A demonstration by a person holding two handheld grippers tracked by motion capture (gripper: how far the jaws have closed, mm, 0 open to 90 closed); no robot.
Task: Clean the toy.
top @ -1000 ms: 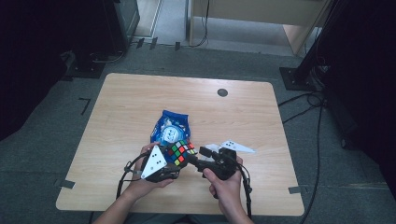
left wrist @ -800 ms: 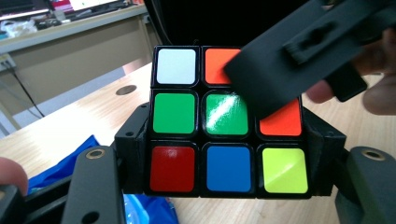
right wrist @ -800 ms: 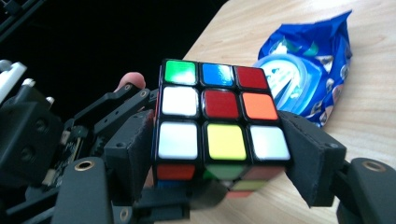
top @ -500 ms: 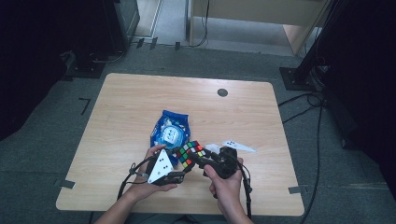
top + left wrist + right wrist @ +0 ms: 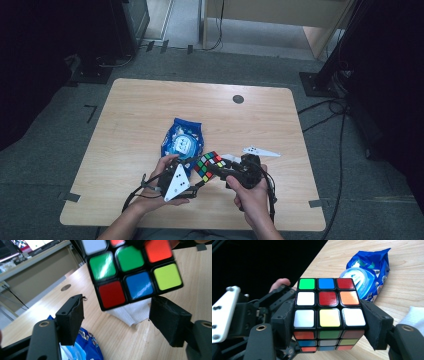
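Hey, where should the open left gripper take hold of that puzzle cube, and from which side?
Probably by two opposite flat faces of the cube, across its free lower layers. The right gripper already clamps one pair of sides, so the left gripper, jaws open and just short of the cube, would best come in from its own side along the free faces, keeping clear of the right one's pads.

Blue packet [image 5: 182, 141] sits just above the grippers at frame centre, white tissue [image 5: 230, 158] right beside; worktop [image 5: 150, 105] lies bare across the upper left and the whole far edge.
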